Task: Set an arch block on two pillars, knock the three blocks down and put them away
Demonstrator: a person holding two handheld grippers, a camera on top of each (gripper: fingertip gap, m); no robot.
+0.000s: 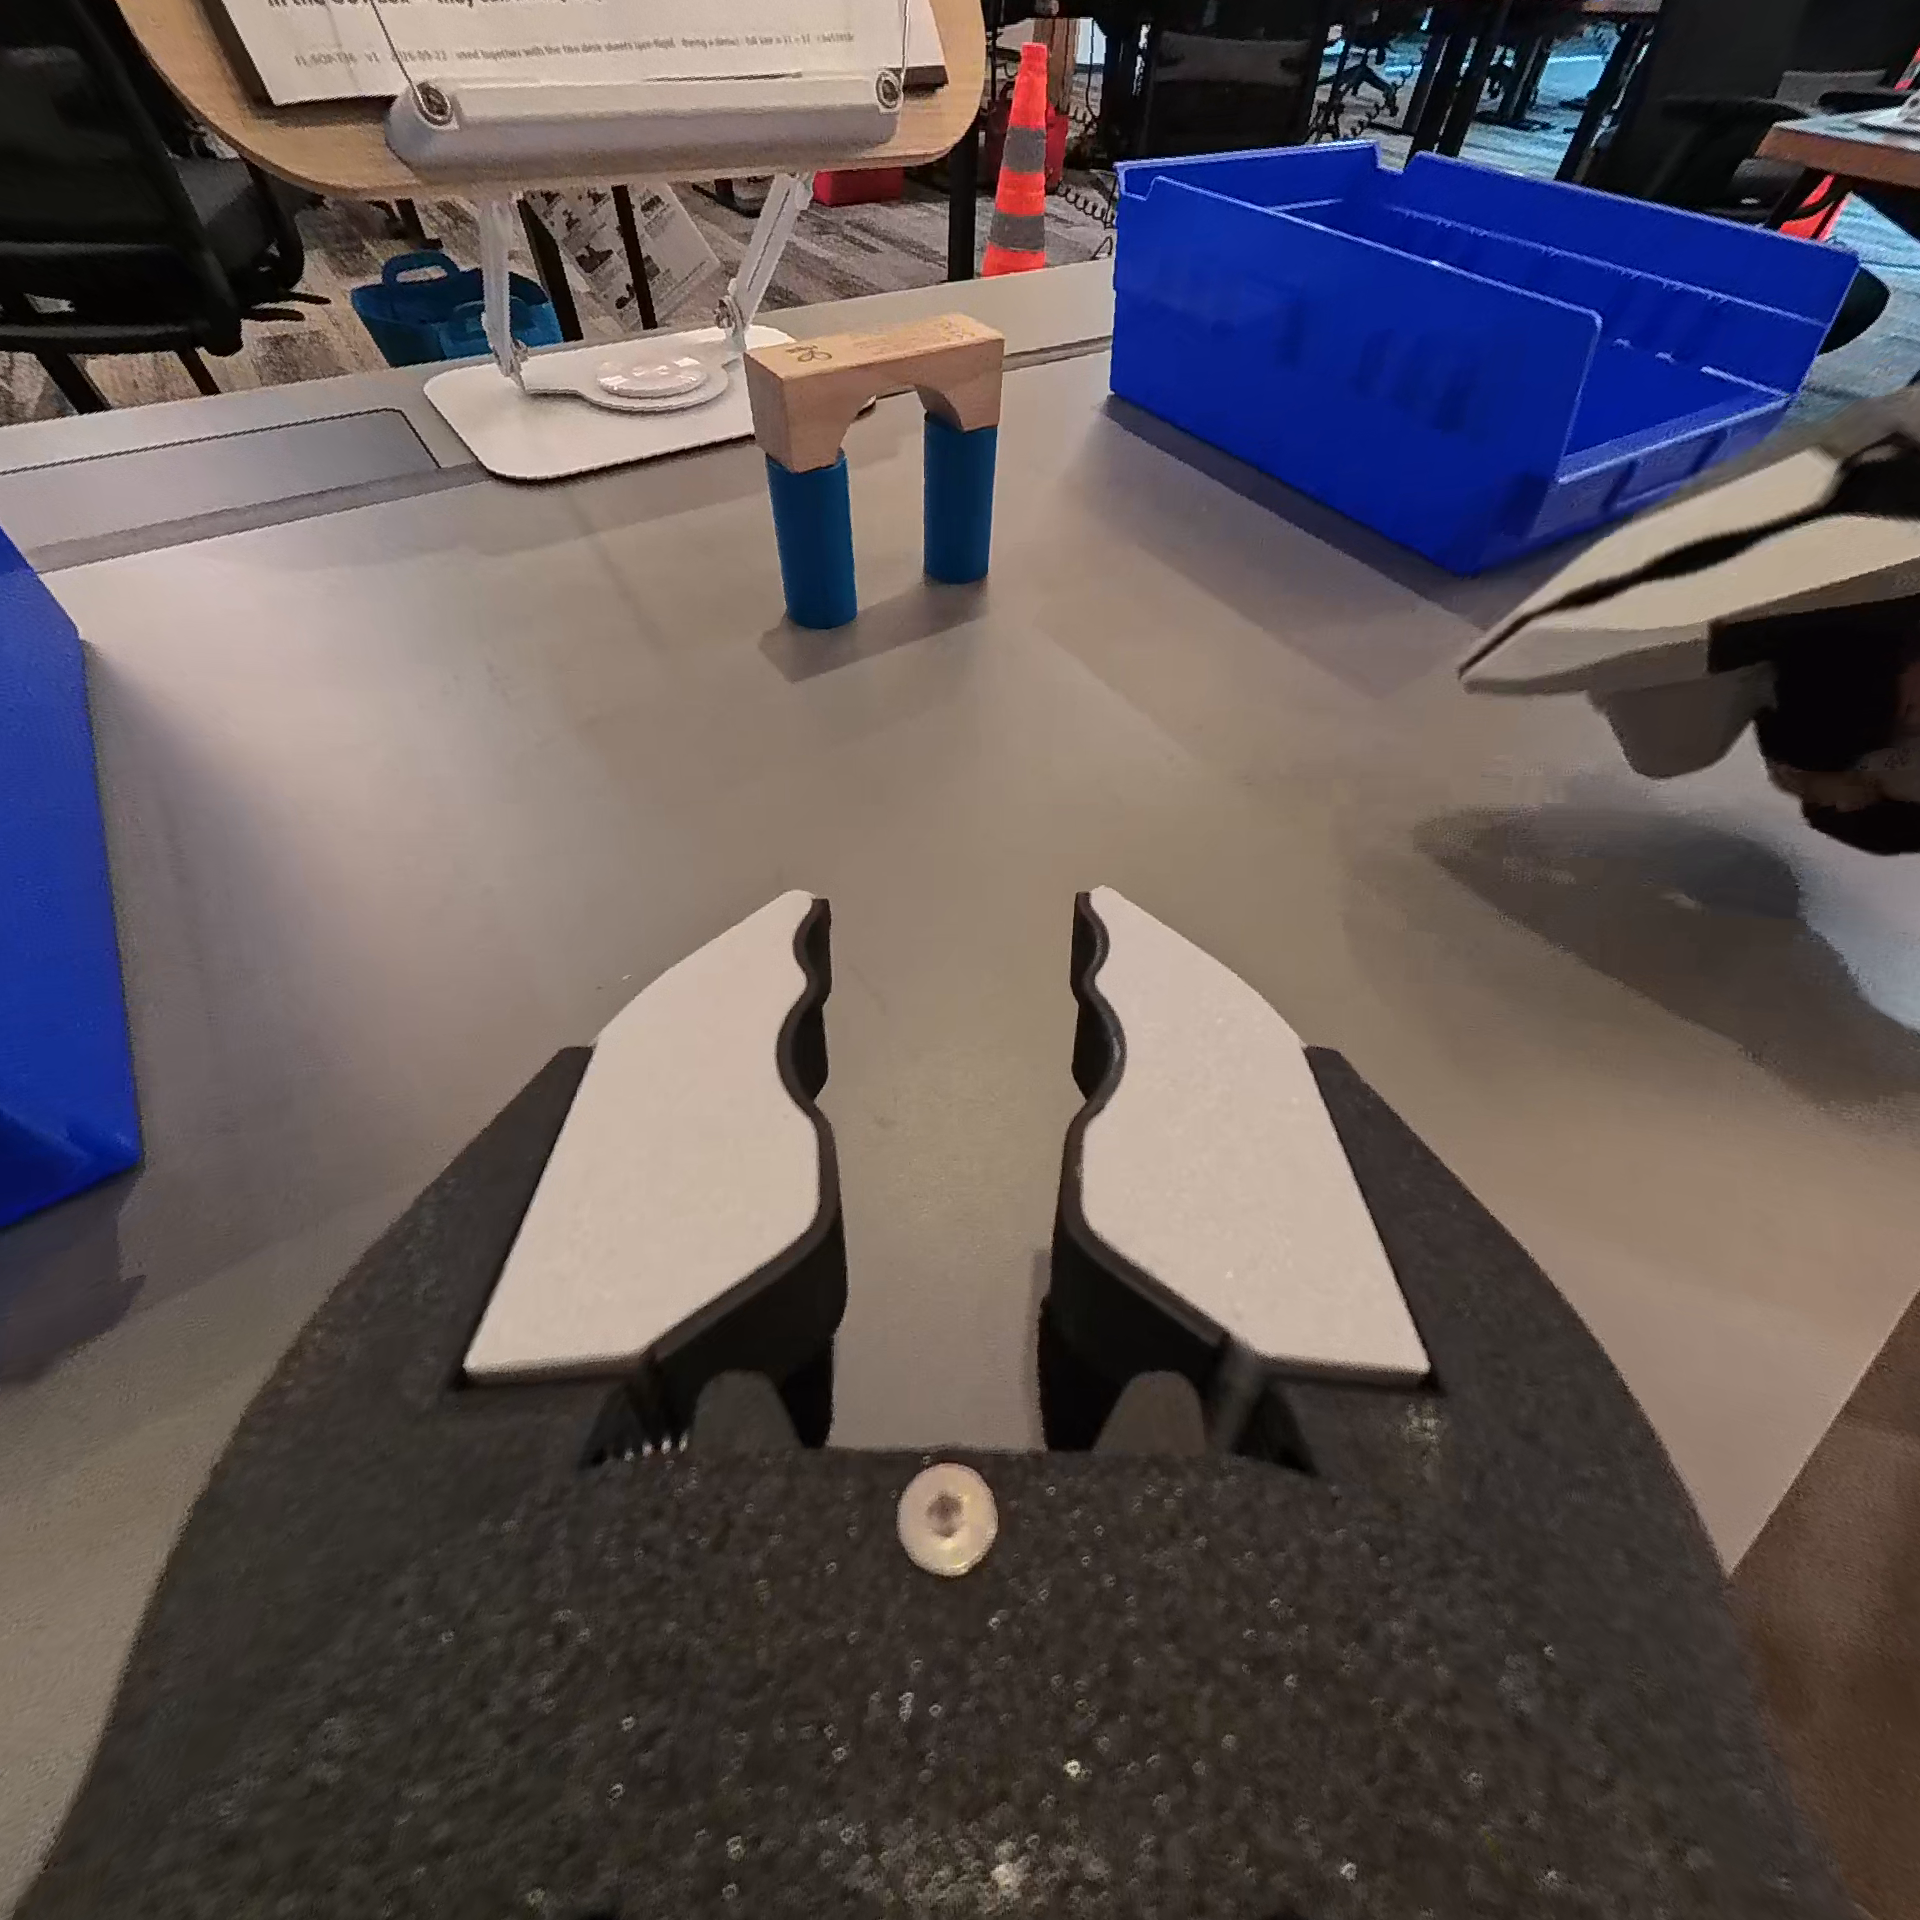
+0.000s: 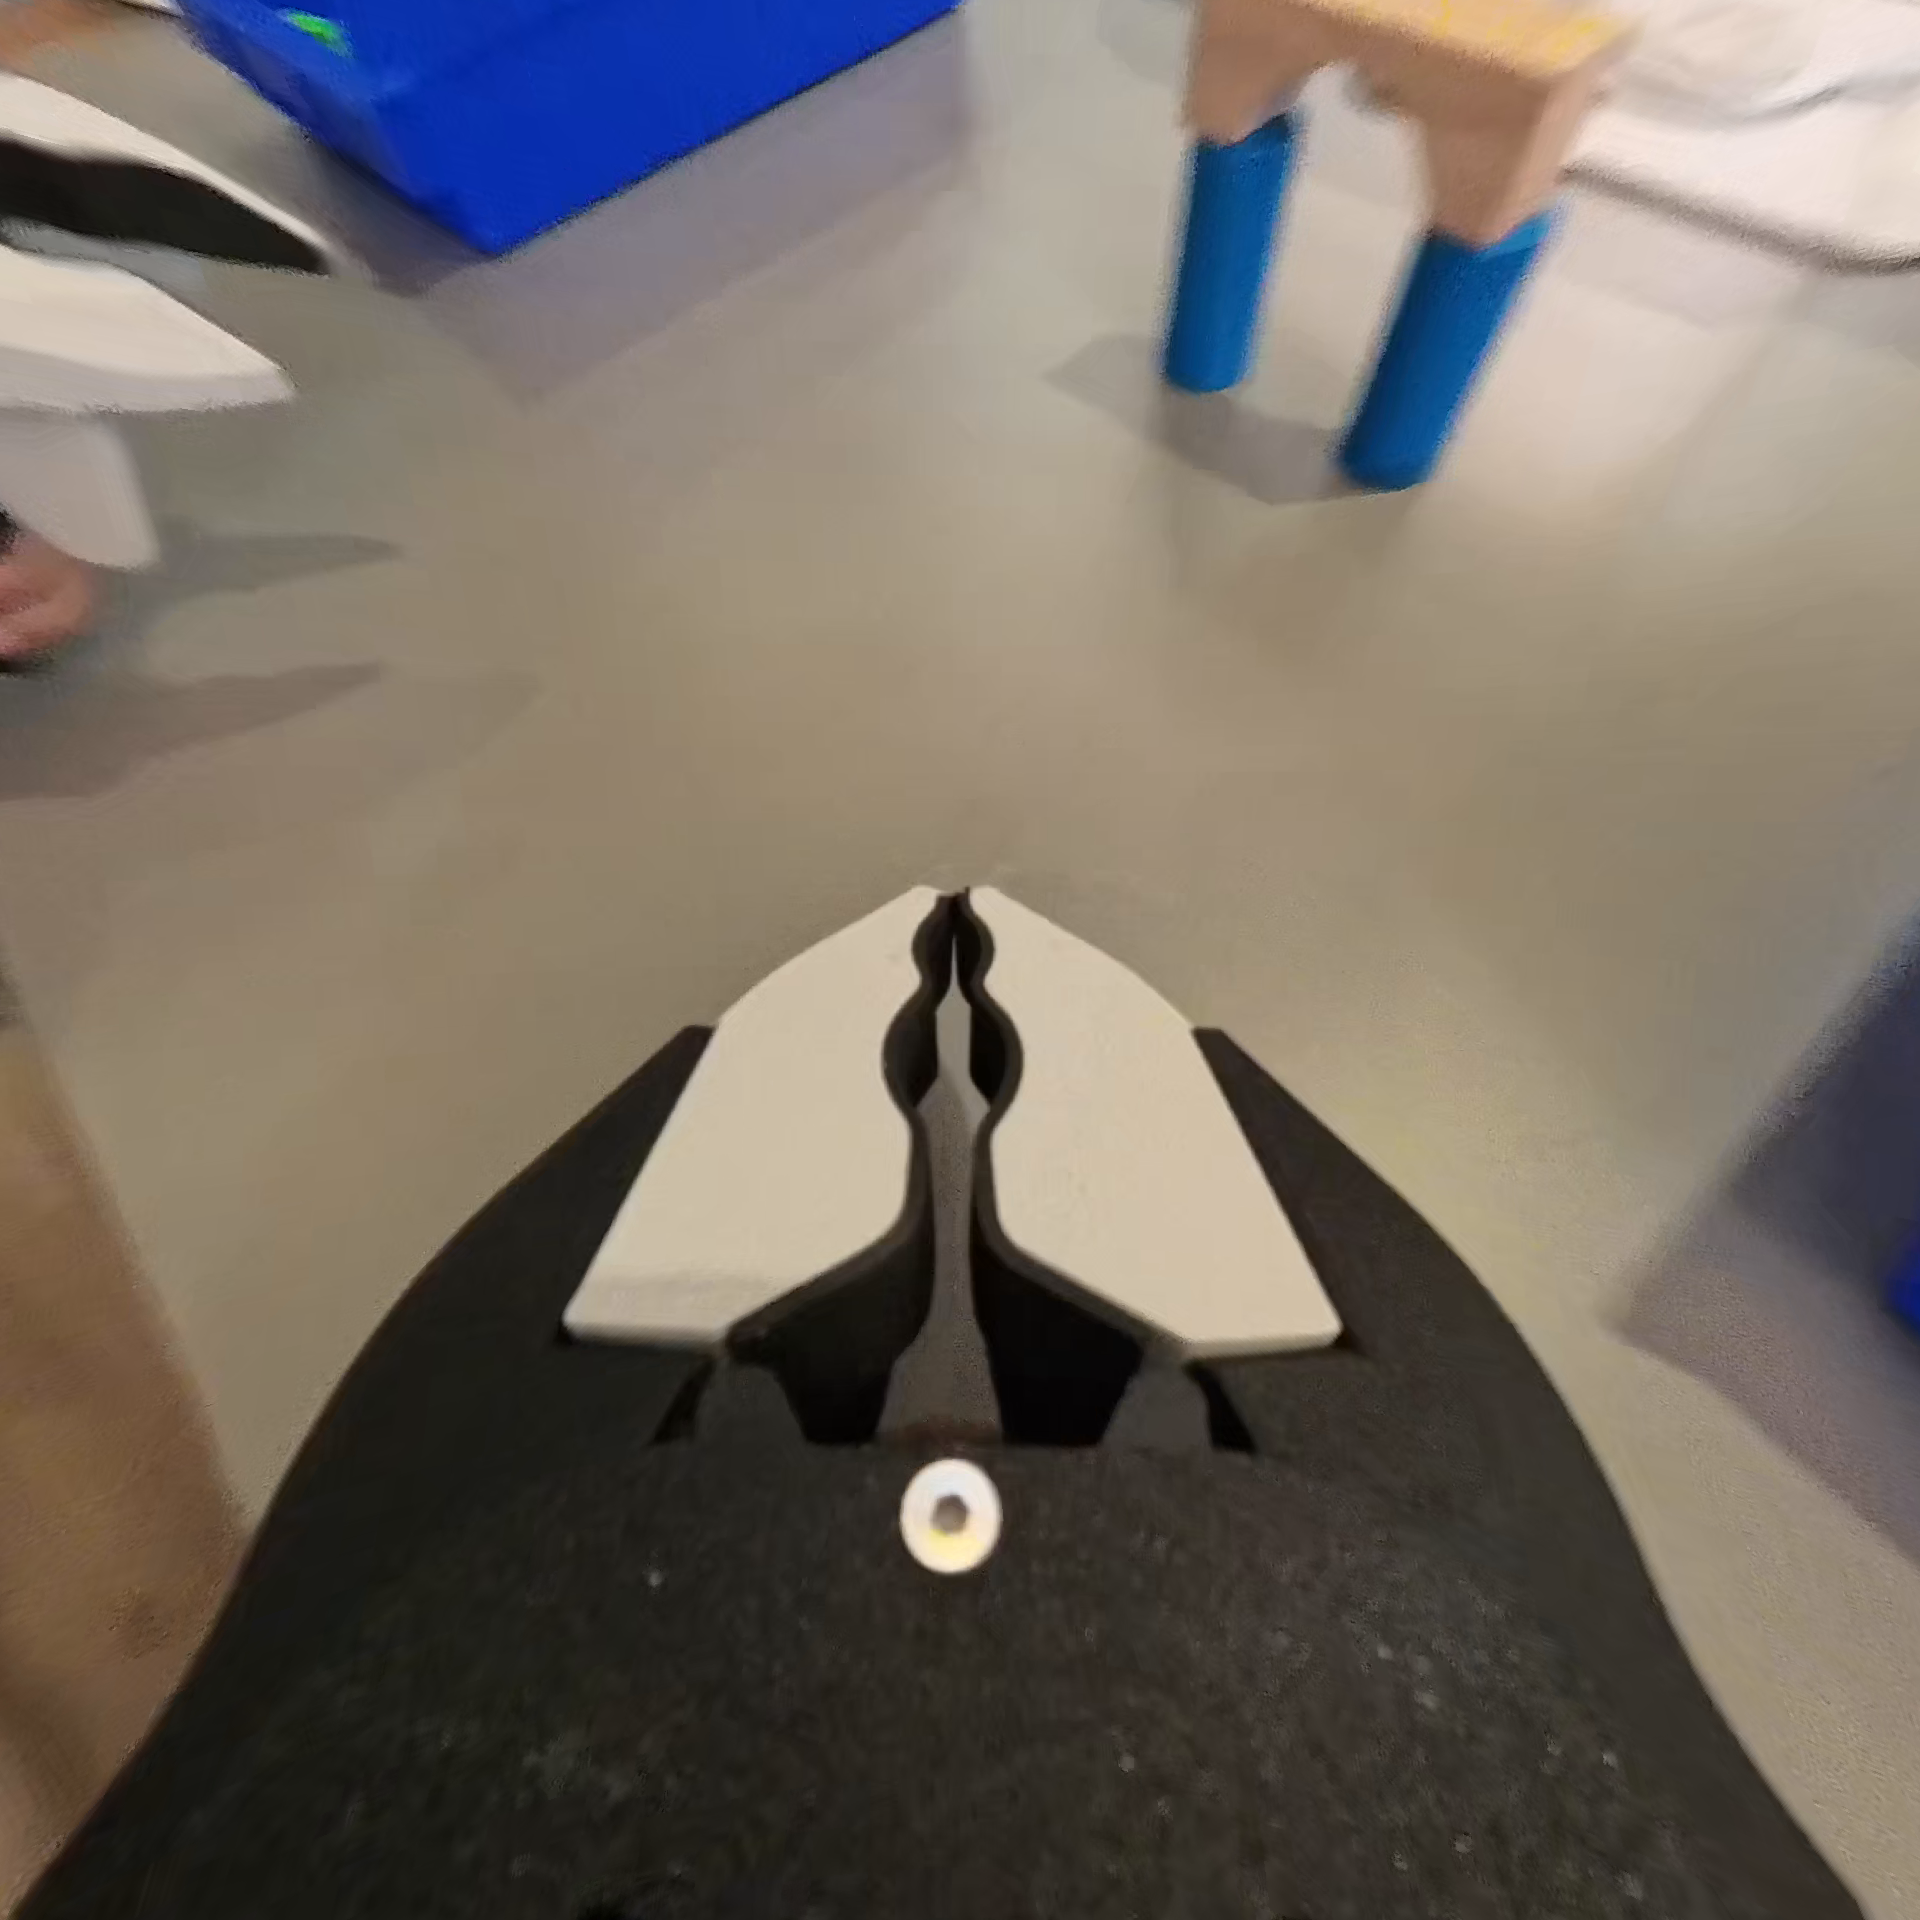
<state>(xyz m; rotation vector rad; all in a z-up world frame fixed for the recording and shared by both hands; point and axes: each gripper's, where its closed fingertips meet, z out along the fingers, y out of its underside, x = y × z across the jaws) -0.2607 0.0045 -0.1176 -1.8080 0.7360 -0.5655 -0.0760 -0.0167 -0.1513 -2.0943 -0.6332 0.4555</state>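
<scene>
A wooden arch block (image 1: pixel 873 379) rests on two upright blue pillars (image 1: pixel 816 540) (image 1: pixel 958 499) on the grey table, far ahead in the left wrist view. My left gripper (image 1: pixel 951 904) is open and empty, well short of the arch. My right gripper (image 1: pixel 1475 665) comes in from the right, shut. In the right wrist view the right gripper (image 2: pixel 958 894) is shut and empty; the arch (image 2: pixel 1455 94) on its pillars (image 2: pixel 1226 260) (image 2: pixel 1439 353) stands ahead to the right. The left gripper (image 2: pixel 281 322) shows at the left edge.
A blue divided bin (image 1: pixel 1351 353) stands at the back right of the table. Another blue bin (image 1: pixel 52 883) is at the left edge; it also shows in the right wrist view (image 2: pixel 520 114). A white stand base (image 1: pixel 582 416) lies behind the arch. The table edge (image 1: pixel 1787 1455) runs near right.
</scene>
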